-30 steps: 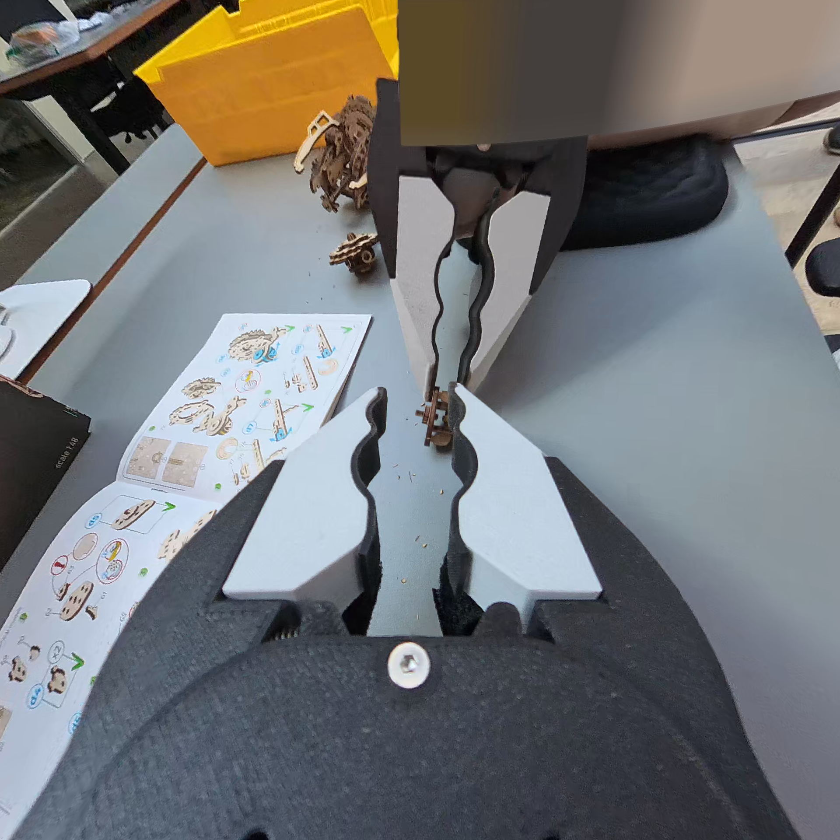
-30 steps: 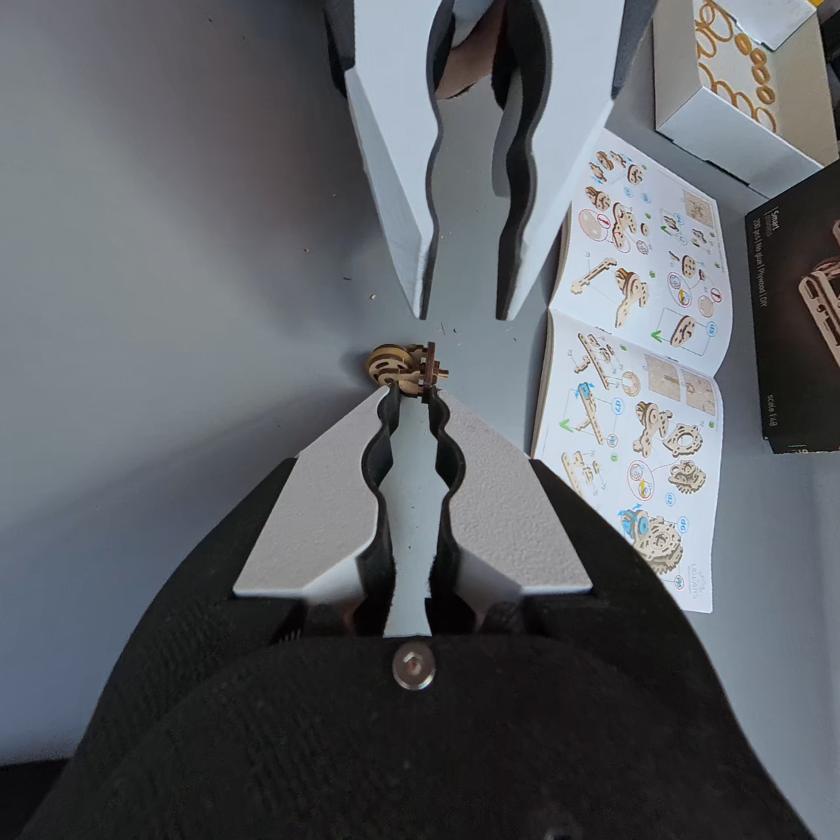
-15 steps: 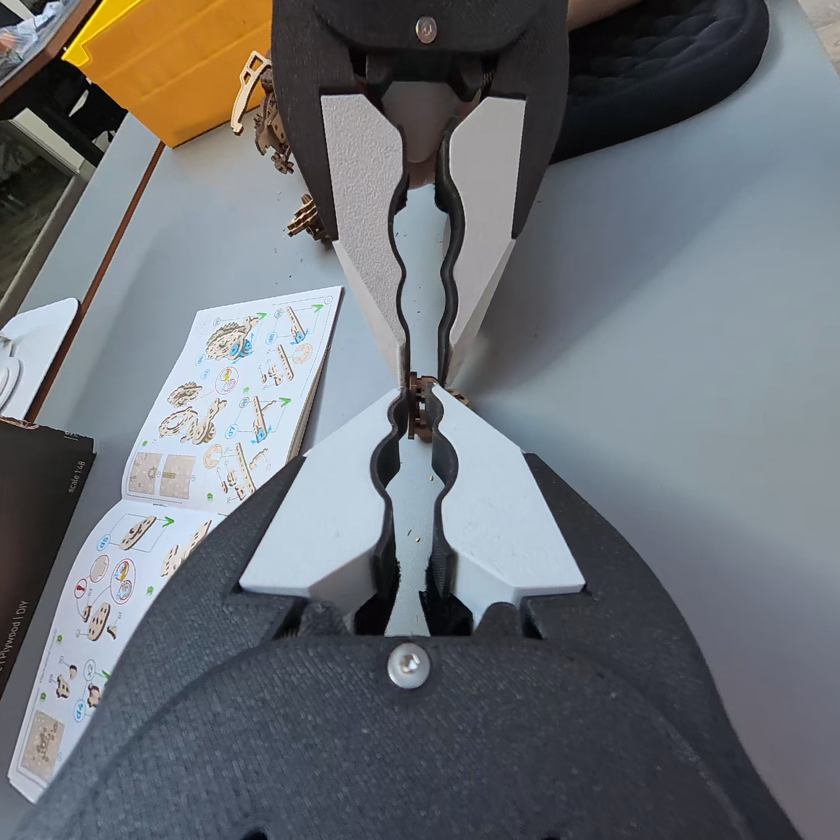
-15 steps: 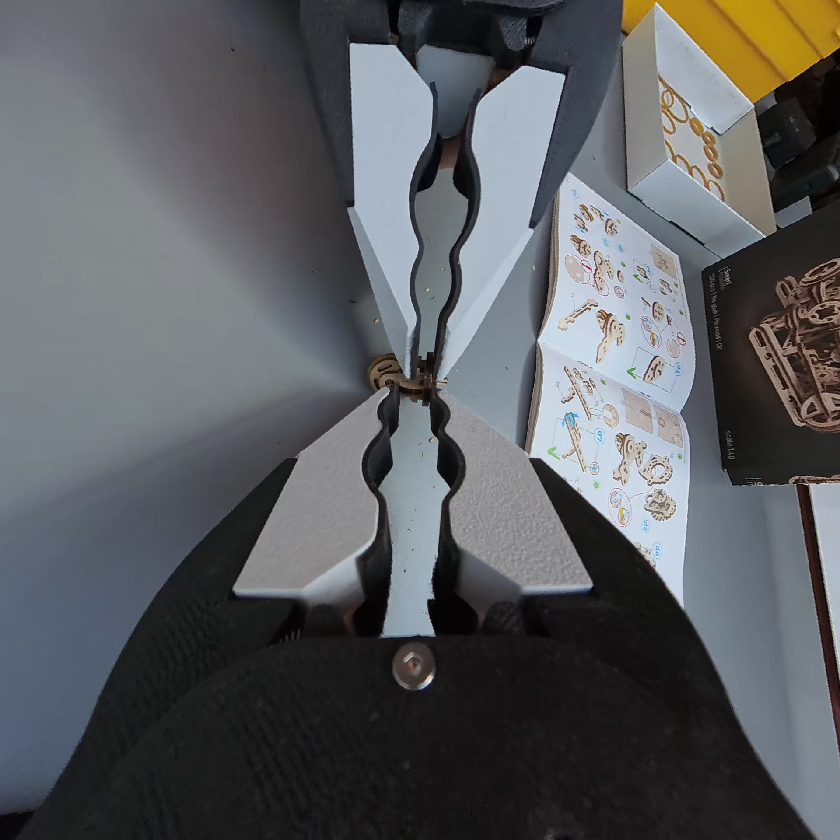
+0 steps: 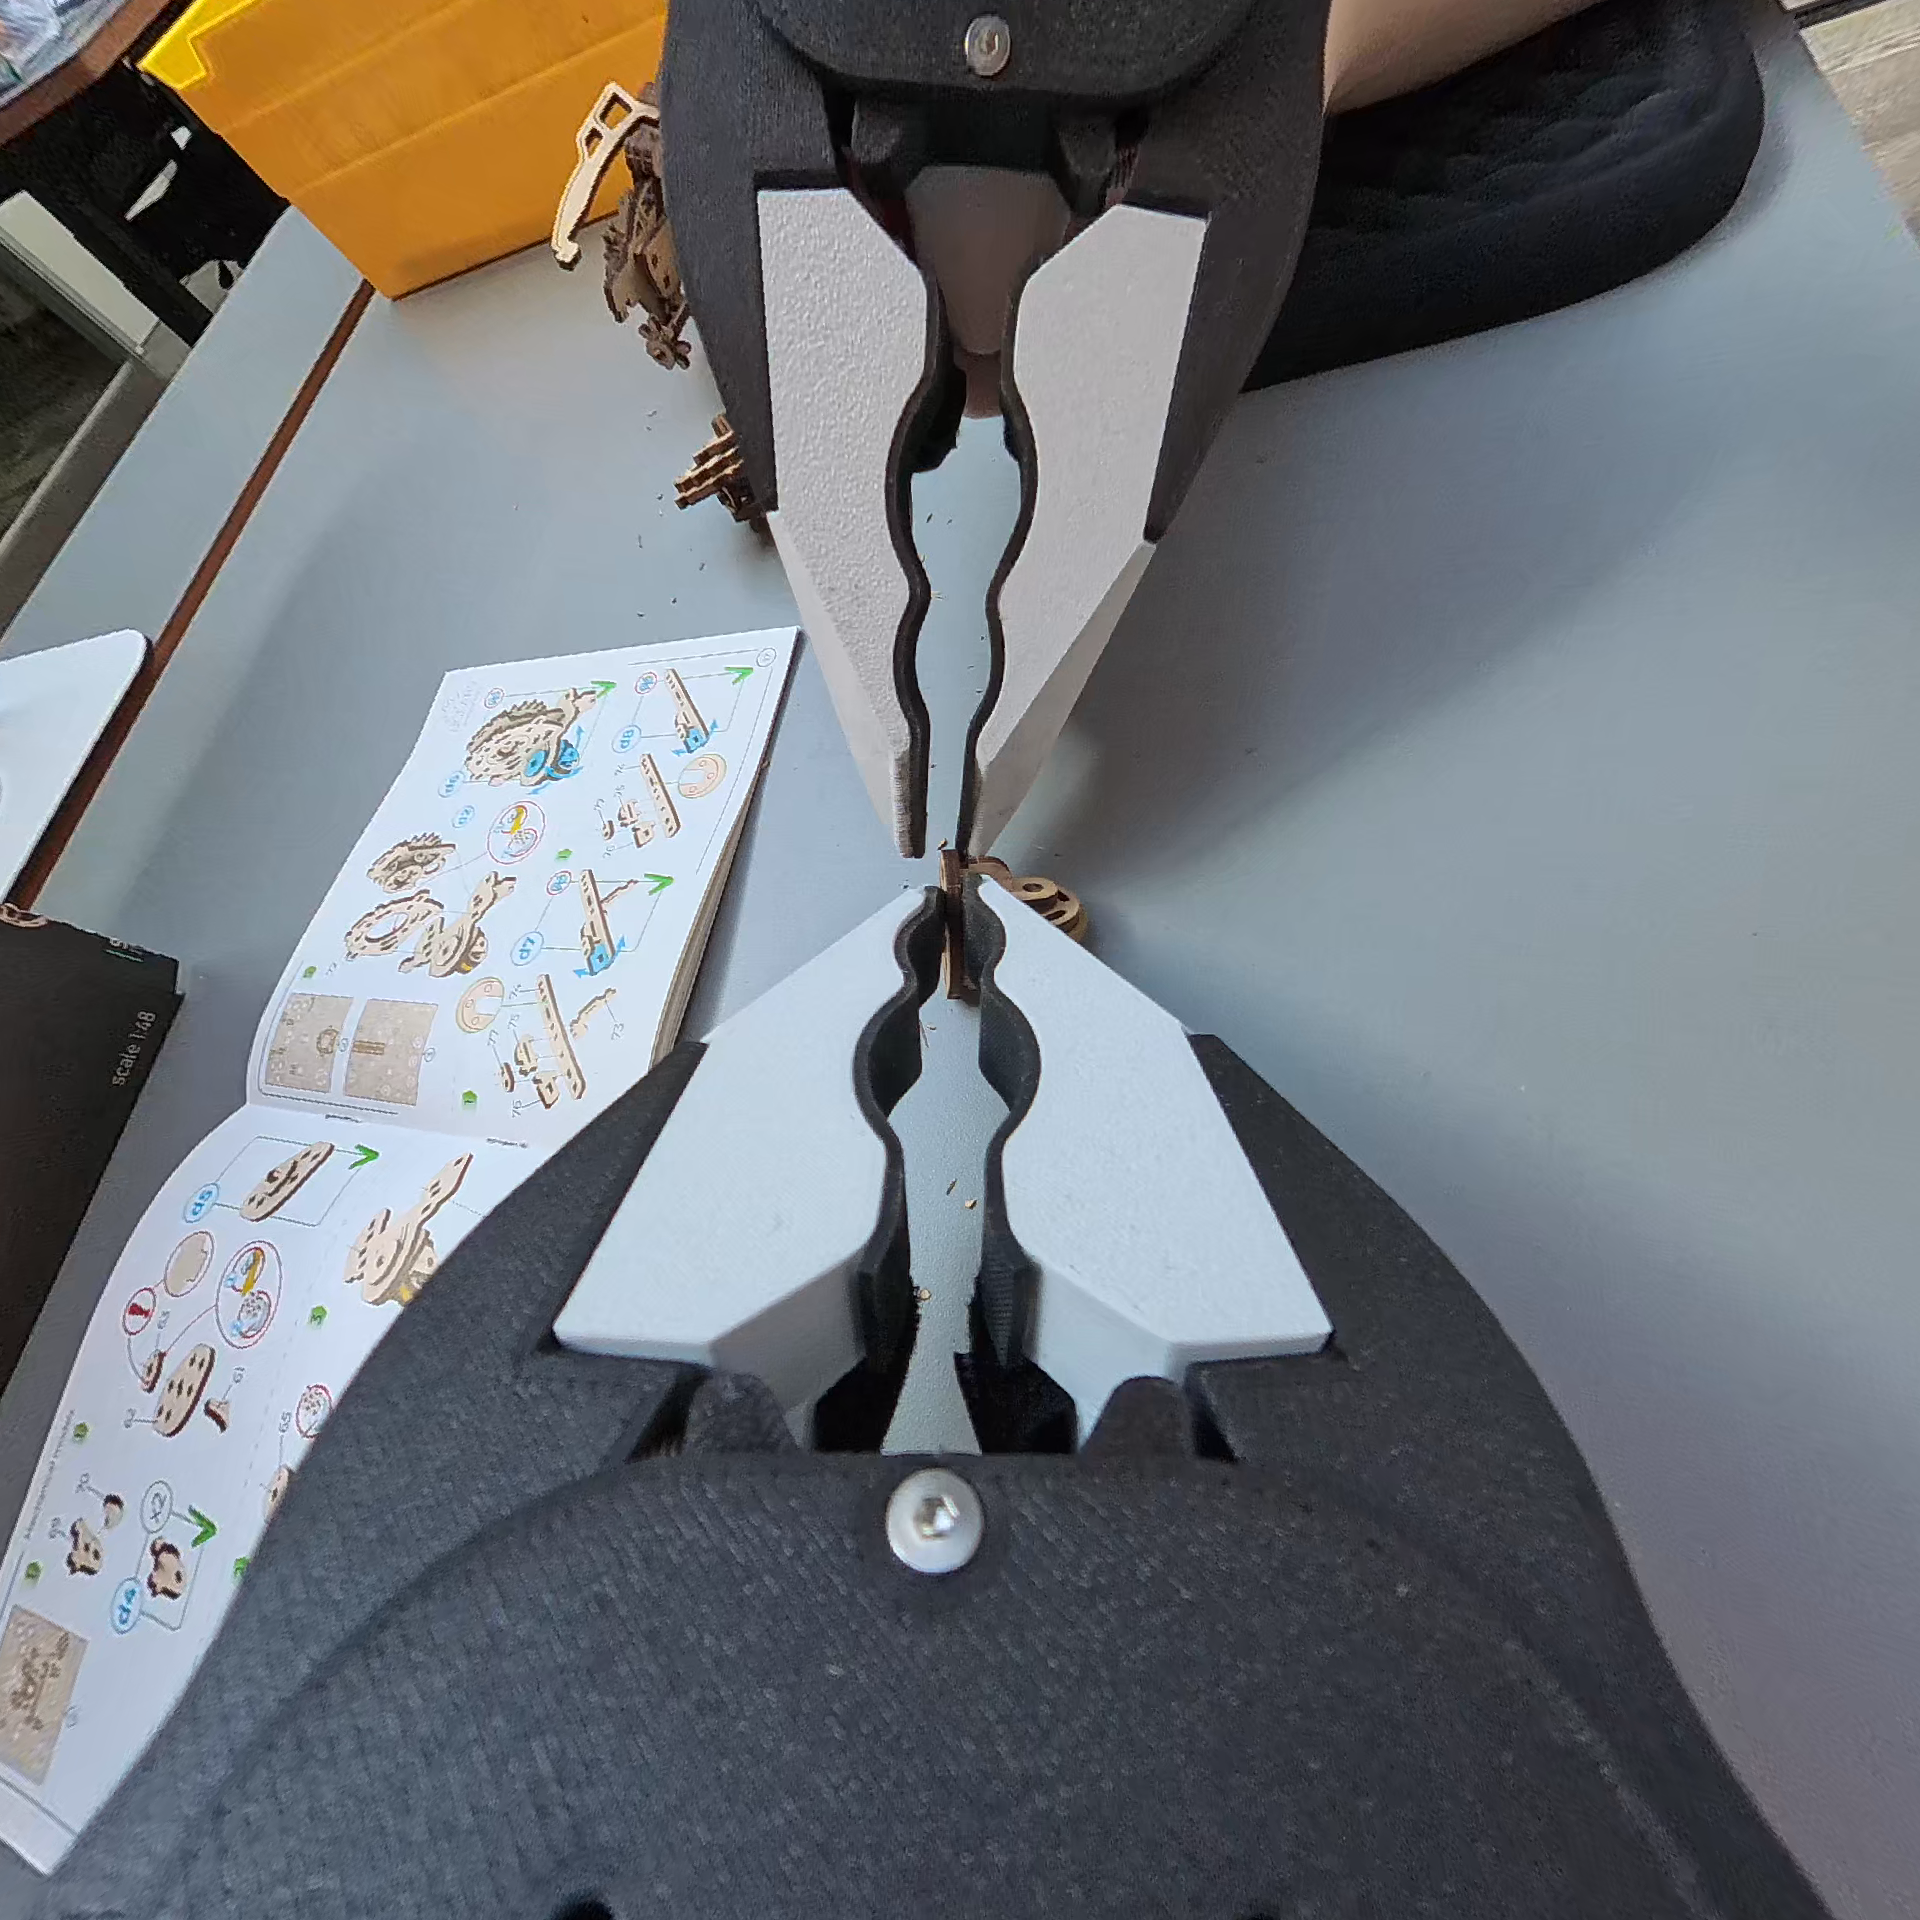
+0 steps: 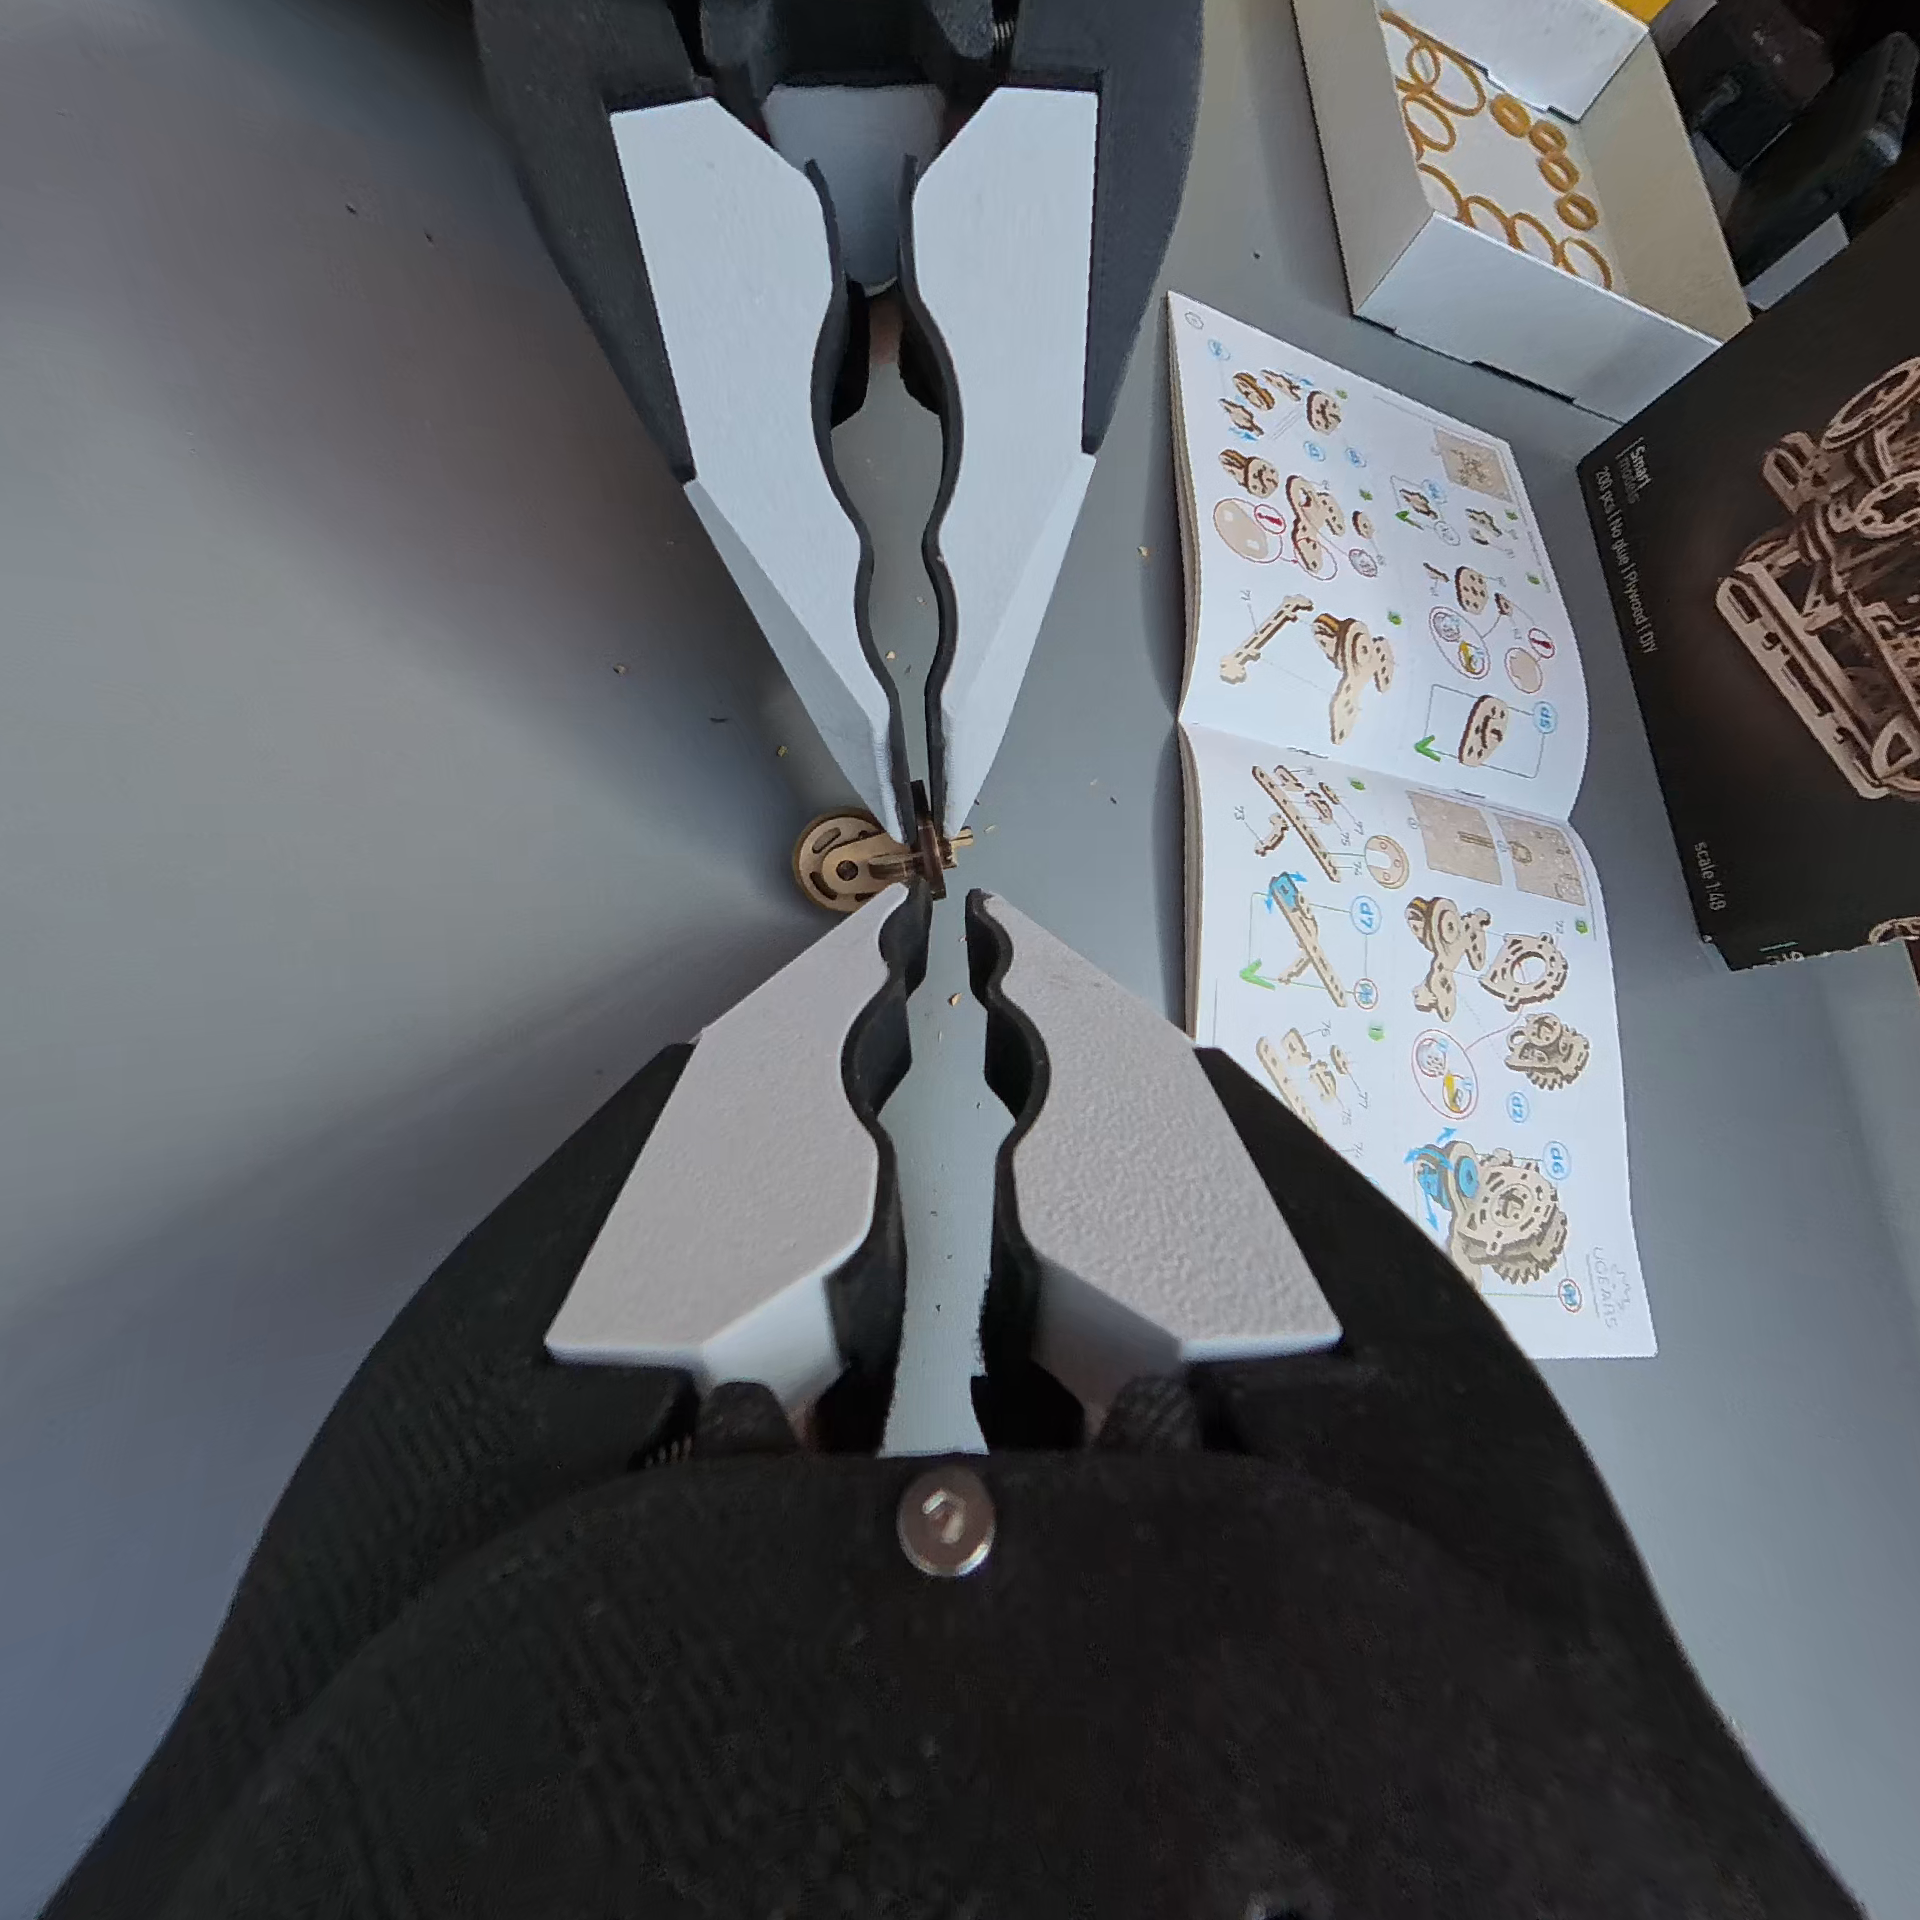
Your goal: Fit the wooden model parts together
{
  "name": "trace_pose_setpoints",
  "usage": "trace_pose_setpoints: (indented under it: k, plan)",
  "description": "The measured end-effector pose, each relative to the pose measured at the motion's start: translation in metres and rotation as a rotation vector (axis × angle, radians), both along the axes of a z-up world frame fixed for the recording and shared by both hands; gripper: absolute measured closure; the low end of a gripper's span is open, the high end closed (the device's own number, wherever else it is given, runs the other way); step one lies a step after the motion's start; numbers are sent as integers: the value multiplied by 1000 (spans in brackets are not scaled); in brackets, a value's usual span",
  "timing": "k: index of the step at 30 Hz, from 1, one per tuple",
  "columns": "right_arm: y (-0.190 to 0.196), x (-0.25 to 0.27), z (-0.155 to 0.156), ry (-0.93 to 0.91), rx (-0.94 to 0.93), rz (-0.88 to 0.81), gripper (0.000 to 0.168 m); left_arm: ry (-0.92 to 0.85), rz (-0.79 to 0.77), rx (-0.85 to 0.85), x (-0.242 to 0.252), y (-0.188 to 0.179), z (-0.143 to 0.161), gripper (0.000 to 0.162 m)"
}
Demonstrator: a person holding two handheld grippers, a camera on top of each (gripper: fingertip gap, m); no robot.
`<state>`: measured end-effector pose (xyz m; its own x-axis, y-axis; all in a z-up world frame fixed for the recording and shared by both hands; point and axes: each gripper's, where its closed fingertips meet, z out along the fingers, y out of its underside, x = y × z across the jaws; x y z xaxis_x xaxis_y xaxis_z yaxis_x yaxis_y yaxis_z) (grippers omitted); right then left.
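A small wooden sub-assembly, a round disc (image 6: 836, 862) on a short axle with a thin plate (image 5: 956, 940), sits just above the grey table (image 5: 1455, 831). My left gripper (image 5: 951, 914) is shut on the plate; the disc (image 5: 1049, 906) sticks out to its right. It also shows at the top of the right wrist view (image 6: 920, 810), pinching the plate. My right gripper (image 6: 943, 902) faces it tip to tip. Its jaws stand a narrow gap apart with nothing between them, just short of the plate. It comes down from the top of the left wrist view (image 5: 940, 836).
An open instruction booklet (image 5: 499, 935) (image 6: 1392, 810) lies beside the grippers. A black box (image 6: 1787, 644) and a white box (image 6: 1507, 177) lie past it. A yellow bin (image 5: 416, 135), larger wooden assemblies (image 5: 634, 239), a small gear part (image 5: 717, 478) and a black cushion (image 5: 1507, 177) sit at the far end.
My left gripper closed on the plate of the sub-assembly. My right gripper, which held it a second ago, has come off it and now stands just clear, its jaws narrower.
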<state>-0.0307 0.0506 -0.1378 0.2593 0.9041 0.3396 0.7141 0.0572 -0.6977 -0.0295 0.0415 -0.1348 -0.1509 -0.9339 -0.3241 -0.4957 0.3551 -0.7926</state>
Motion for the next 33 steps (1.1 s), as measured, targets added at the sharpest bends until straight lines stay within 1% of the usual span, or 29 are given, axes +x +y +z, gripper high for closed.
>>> trace_pose_setpoints:
  k: [4,11,13,15,17,20,23,28,33]
  plan:
    - [1,2,-3,-12,-12,-25,162,1,7,6,0,0,0,161]
    - [1,2,-2,-12,-11,-22,162,0,6,6,0,0,0,161]
    - [1,5,-2,-8,-15,-9,156,-2,2,0,0,0,0,161]
    - [-5,2,2,50,-36,61,150,-2,2,-6,-1,1,0,161]
    - [-11,-2,6,121,-94,97,150,0,5,-7,-3,2,0,161]
    - [-10,-6,9,145,-88,95,150,4,4,-3,-4,2,0,161]
    - [-9,-7,5,124,-67,96,150,4,1,-6,-4,2,0,161]
    - [-5,-7,2,101,-22,97,160,2,-4,-14,-4,2,0,161]
    - [-5,-10,-4,70,-7,120,157,-2,-6,-25,-4,2,-1,161]
